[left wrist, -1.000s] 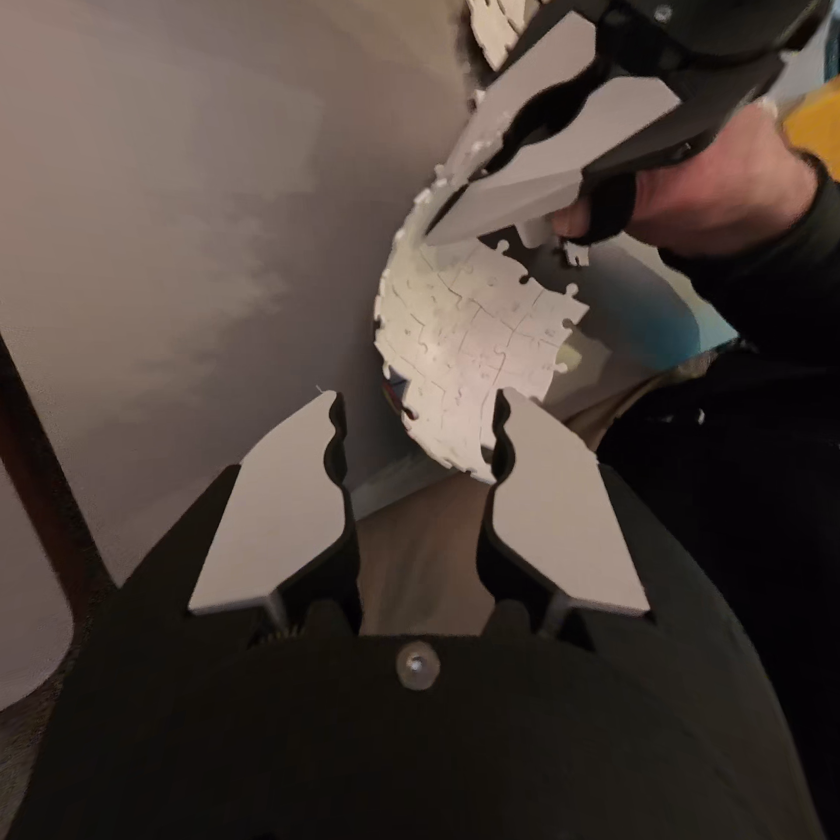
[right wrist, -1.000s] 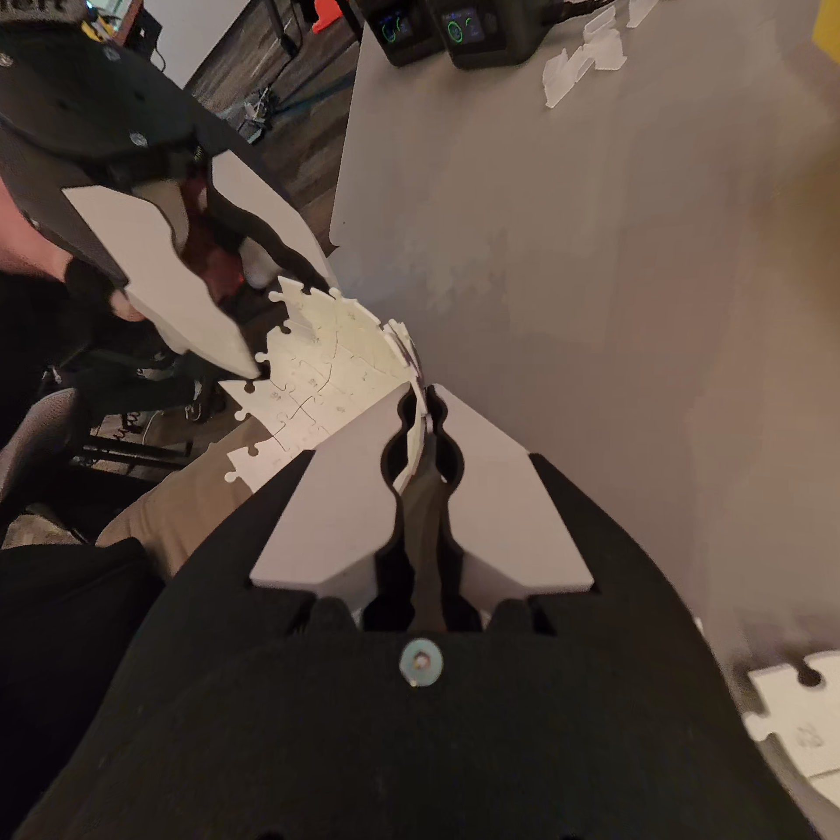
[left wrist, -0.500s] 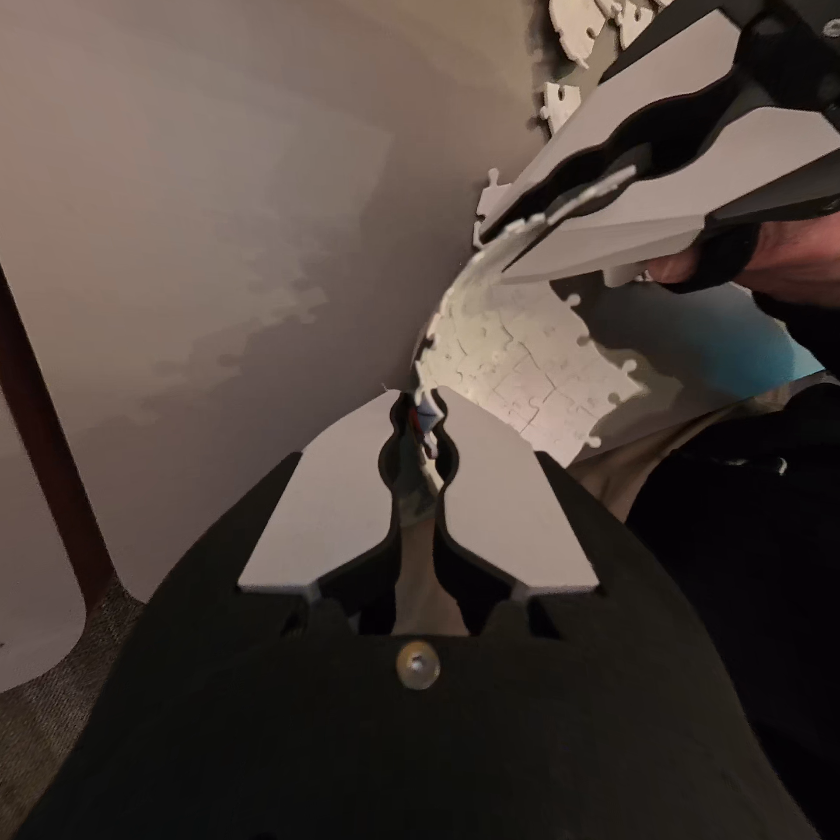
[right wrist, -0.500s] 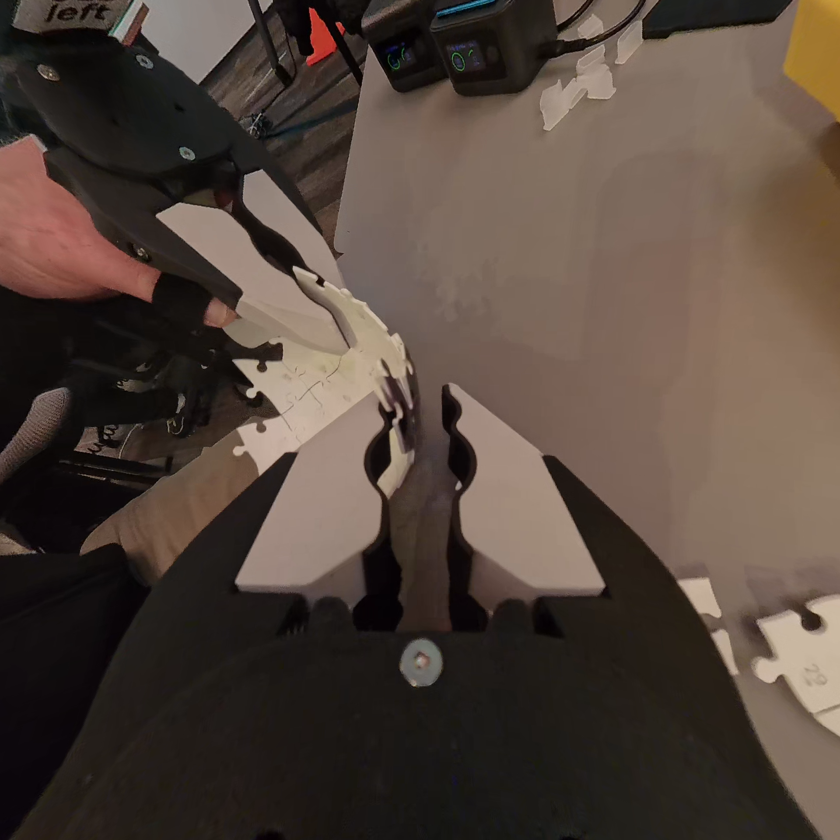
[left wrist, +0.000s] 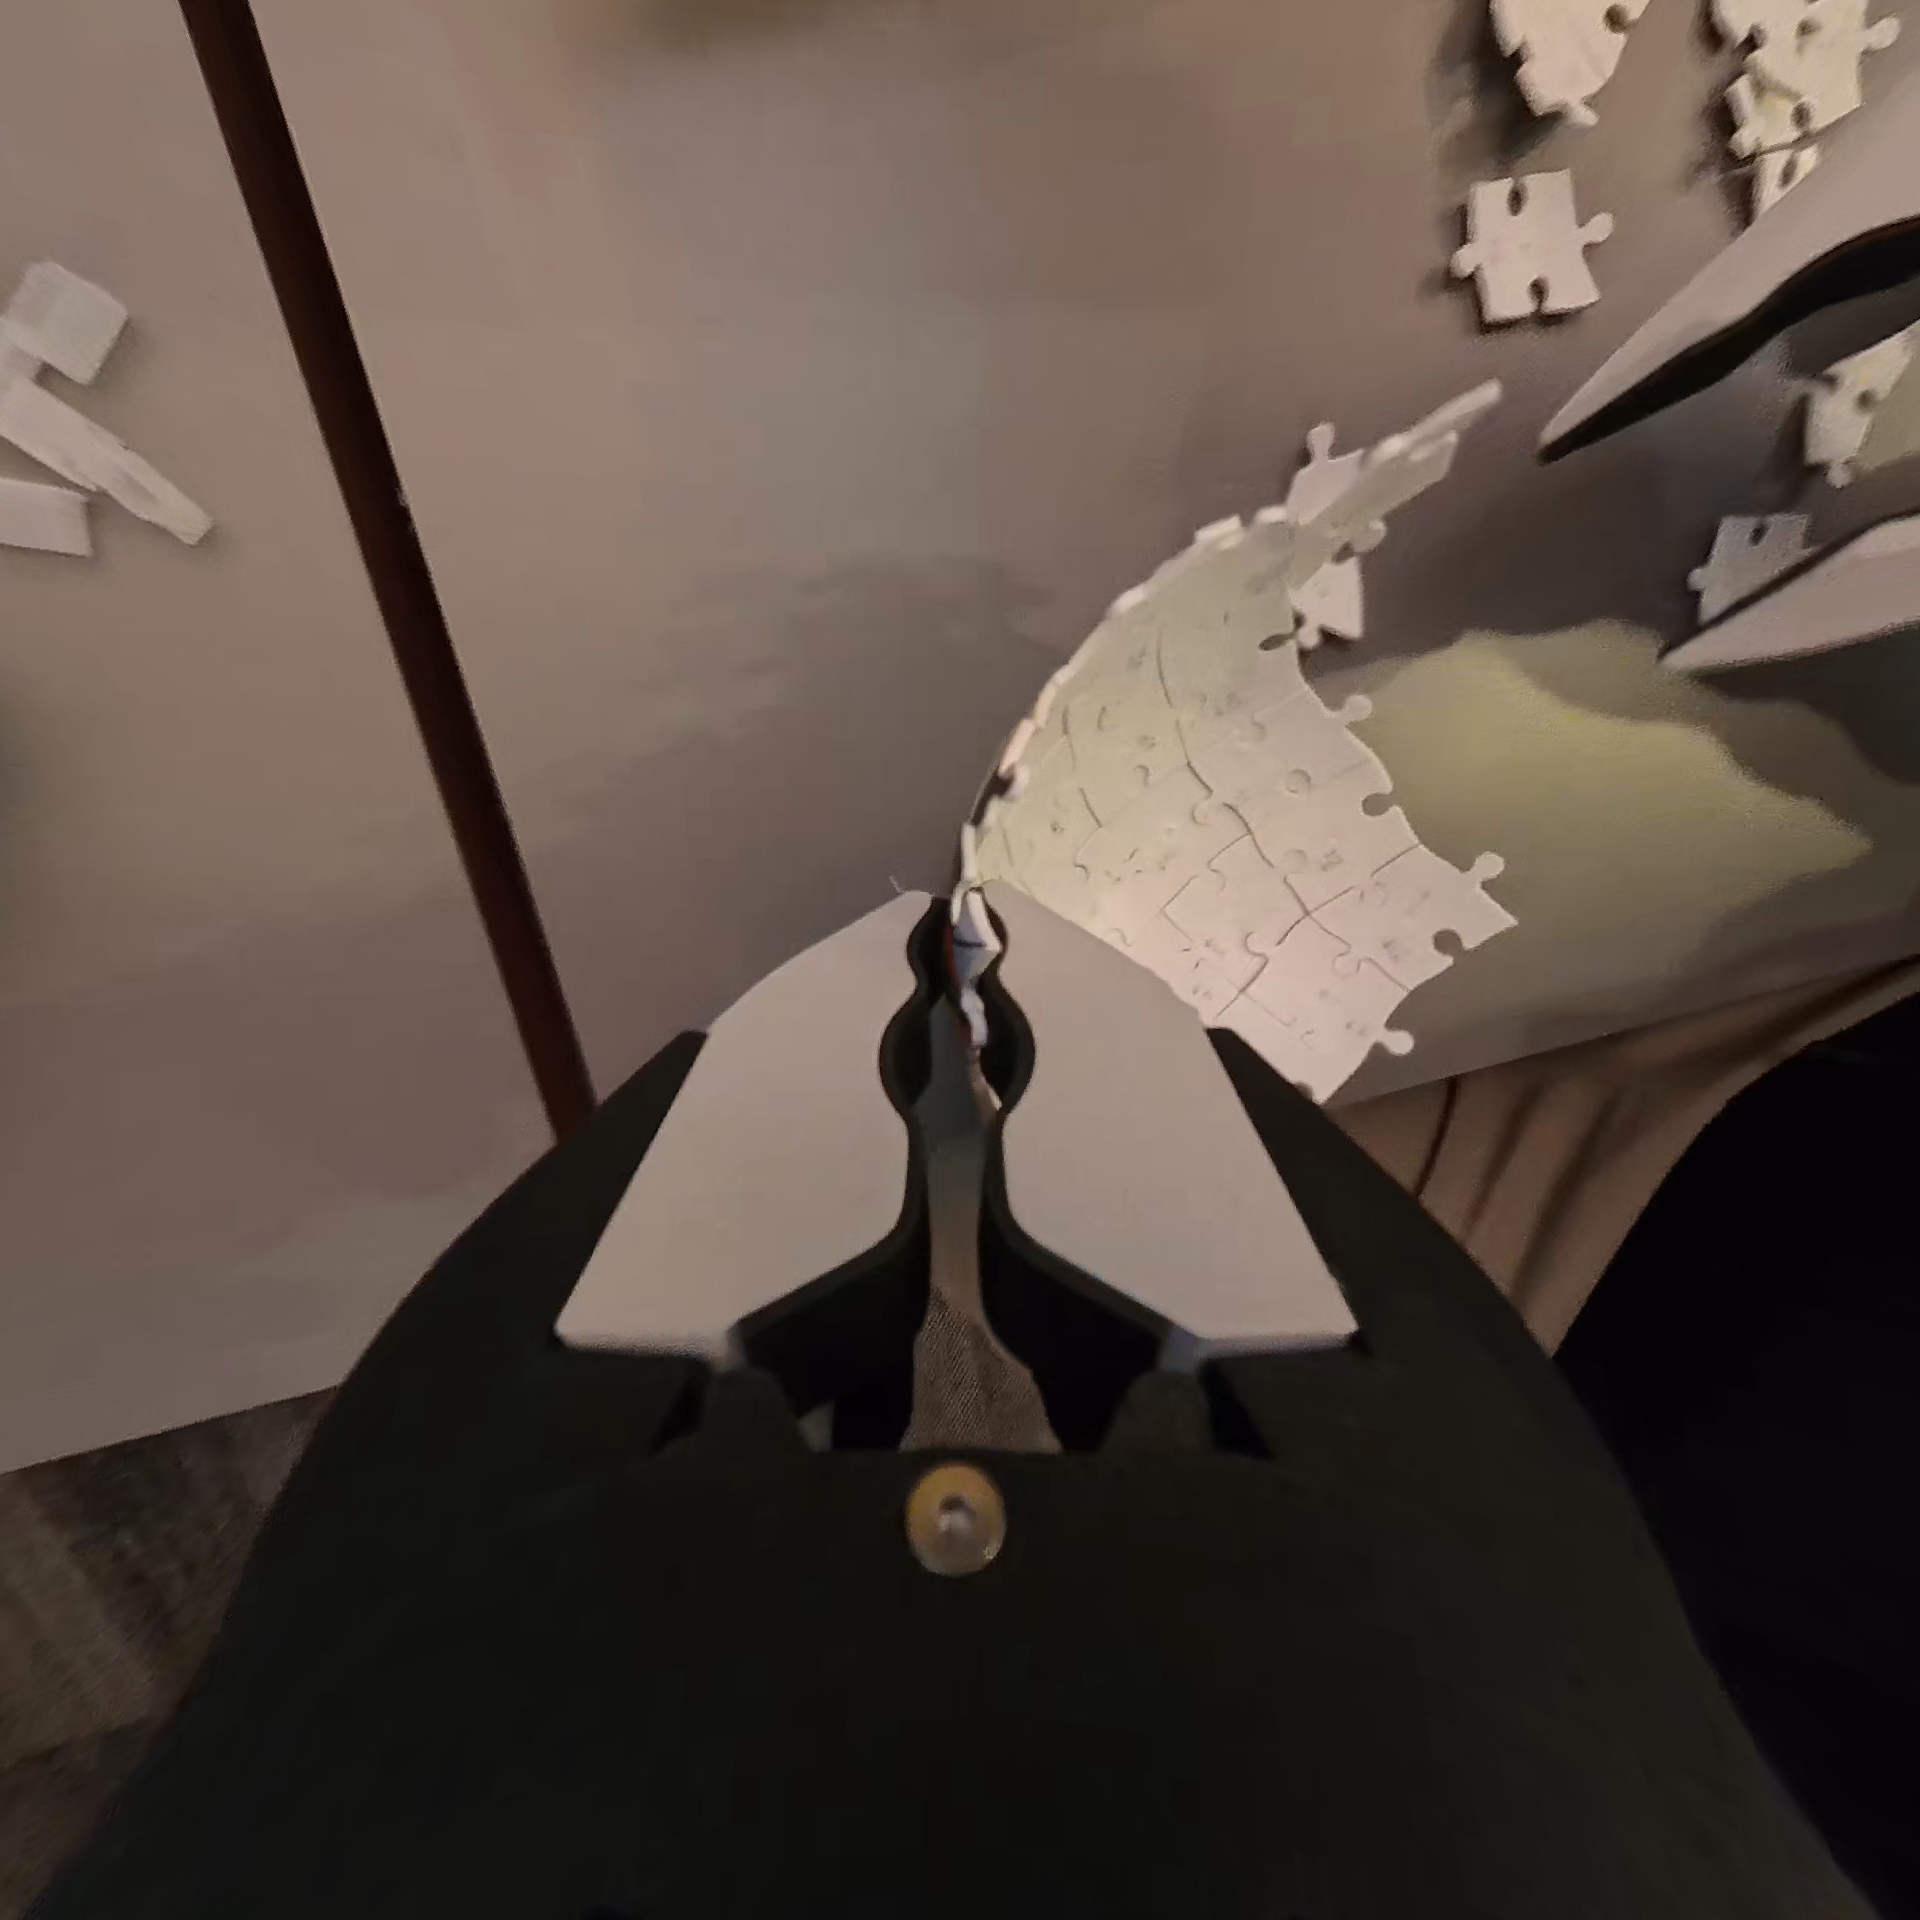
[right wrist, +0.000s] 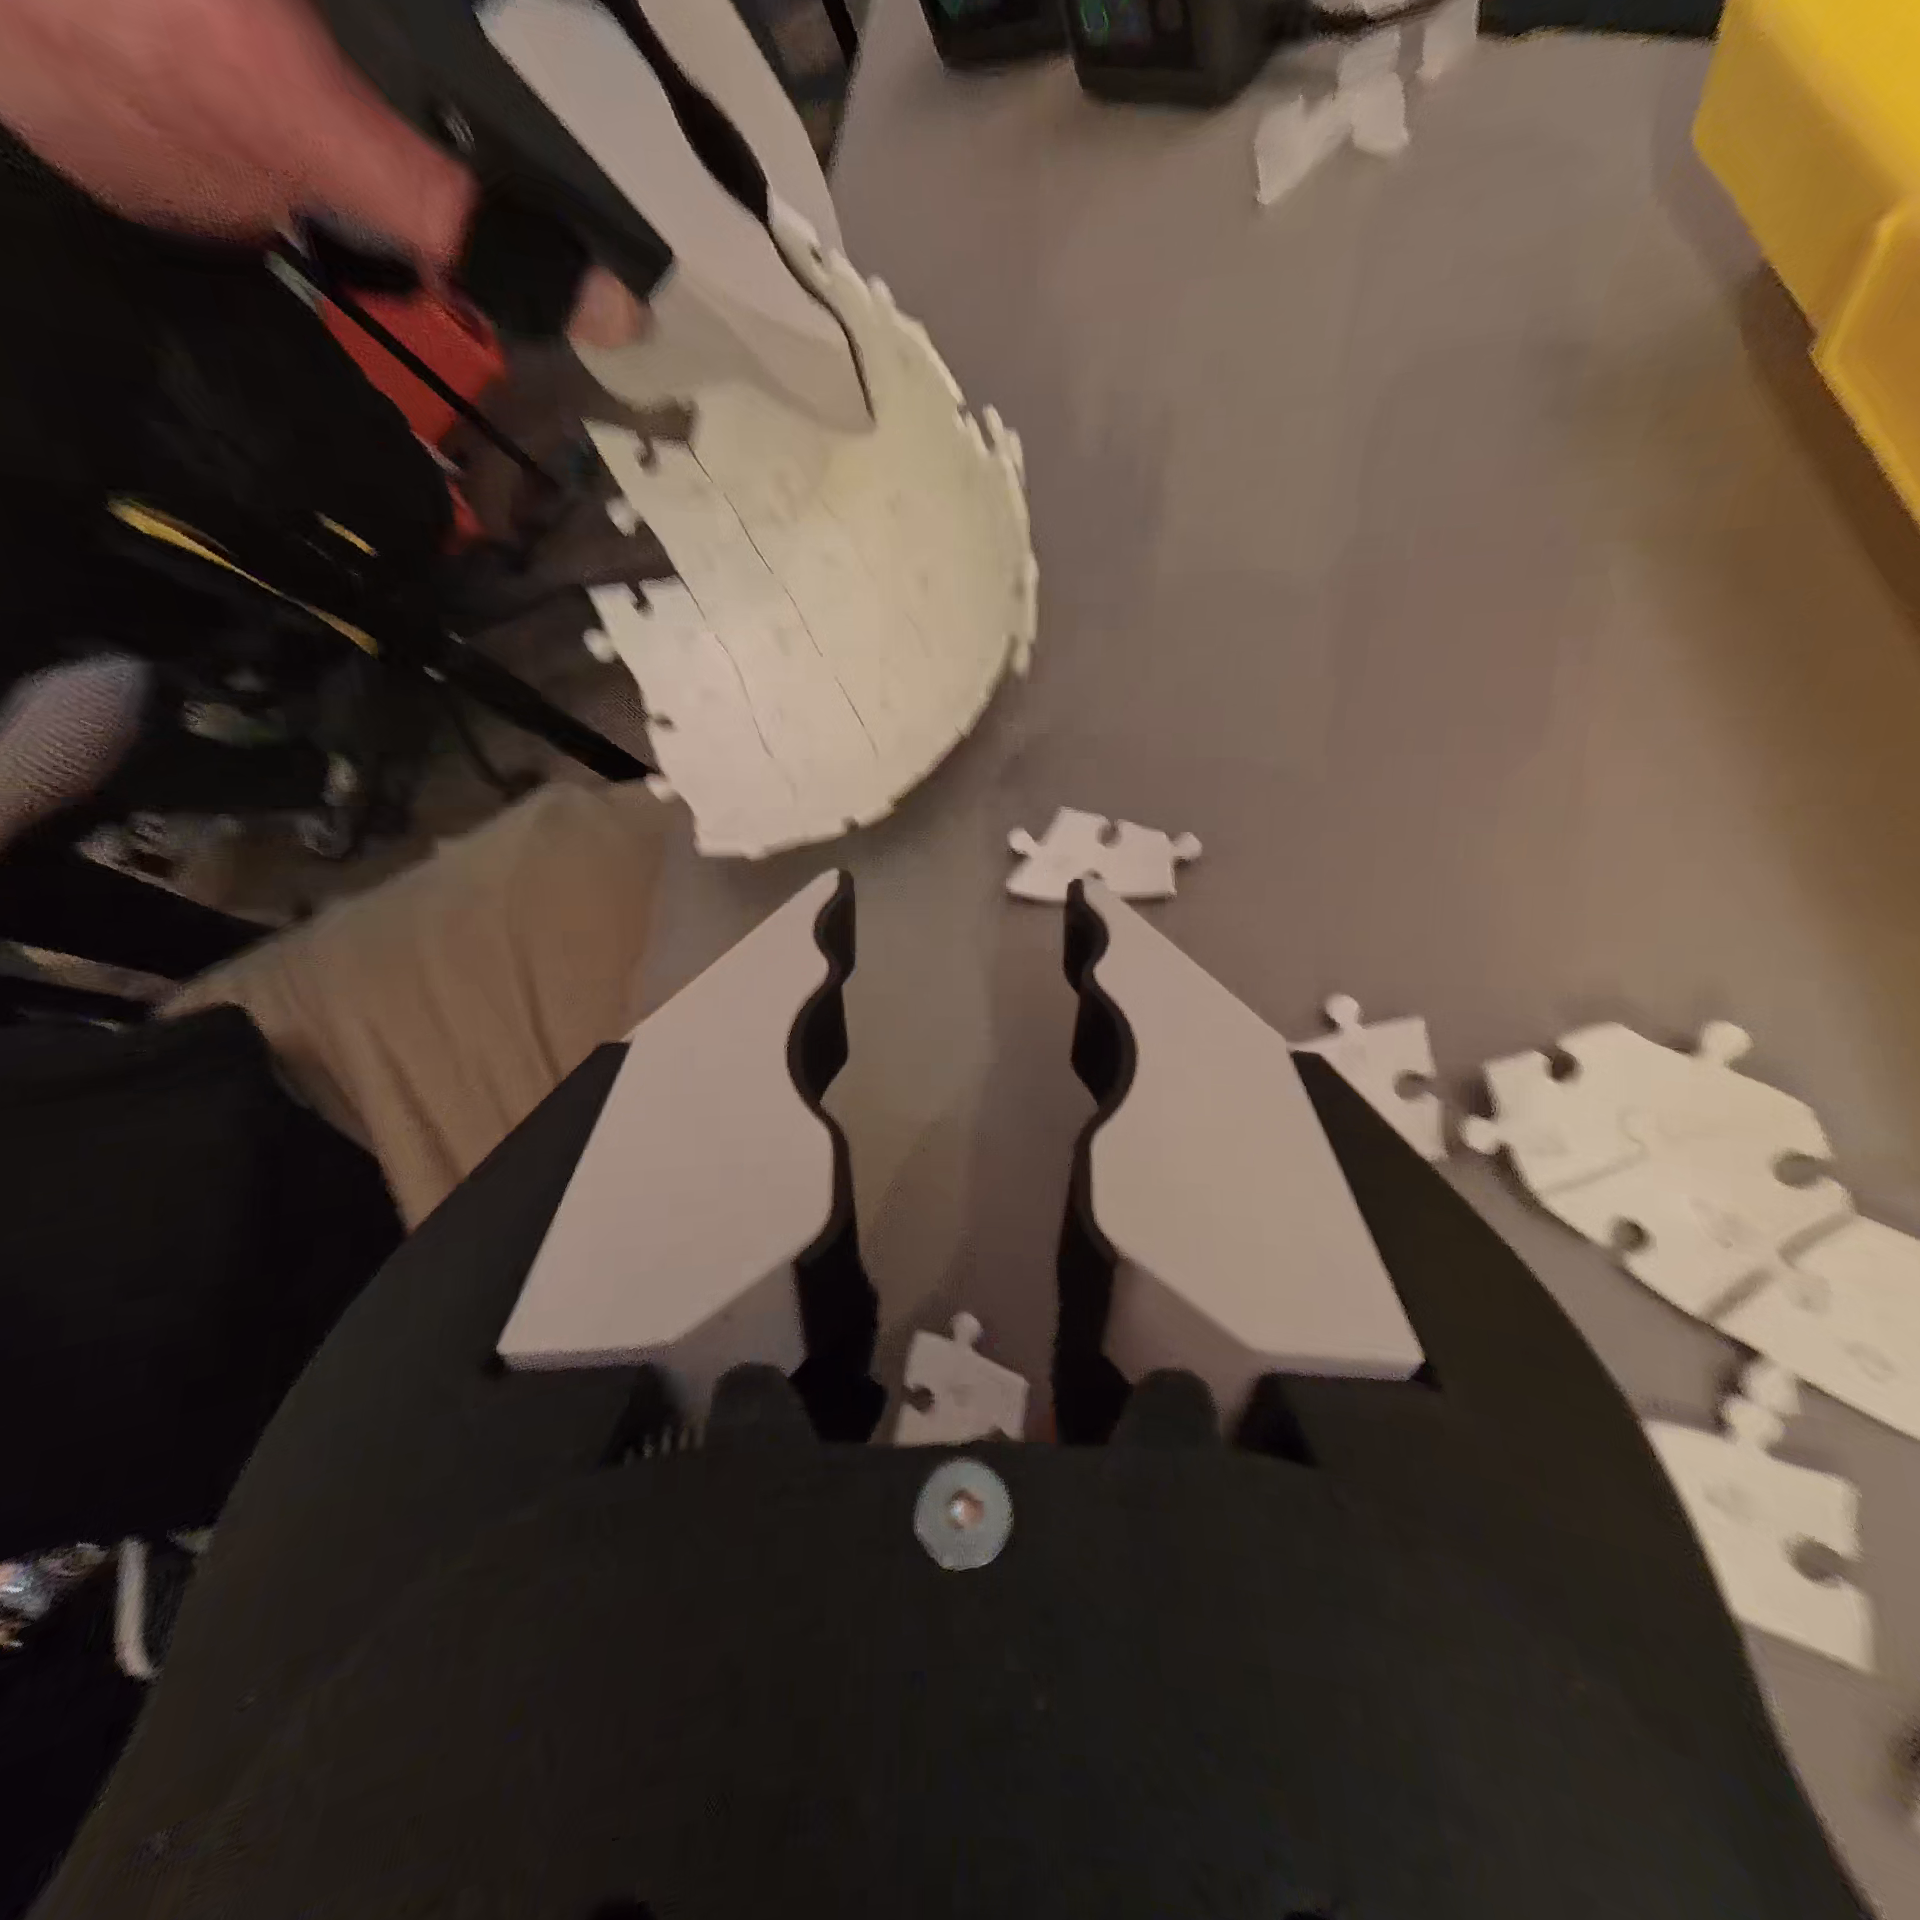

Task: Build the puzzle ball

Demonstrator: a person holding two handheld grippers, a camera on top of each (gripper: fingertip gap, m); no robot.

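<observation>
The partly built puzzle ball (left wrist: 1226,831) is a curved white shell of joined pieces, held above the grey table (left wrist: 727,416). My left gripper (left wrist: 966,914) is shut on the shell's lower left rim. In the right wrist view the shell (right wrist: 831,623) hangs from the left gripper (right wrist: 842,405) at the table's near edge. My right gripper (right wrist: 956,894) is open and empty, a short way back from the shell. It also shows in the left wrist view (left wrist: 1610,551), apart from the shell's top. A single loose piece (right wrist: 1101,852) lies just past its fingertips.
A joined group of flat pieces (right wrist: 1662,1164) lies to the right, and one piece (right wrist: 956,1392) lies under my right gripper. More loose pieces (left wrist: 1527,260) lie farther off. A yellow bin (right wrist: 1829,208) stands at the far right, dark devices (right wrist: 1091,42) at the back. A person's leg (right wrist: 447,997) is left. The left gripper's tips are roughly 15 cm from the right gripper's.
My left gripper closed on the shell's rim. My right gripper let go of the shell, opened and drew back. The shell now hangs from the left gripper alone.
</observation>
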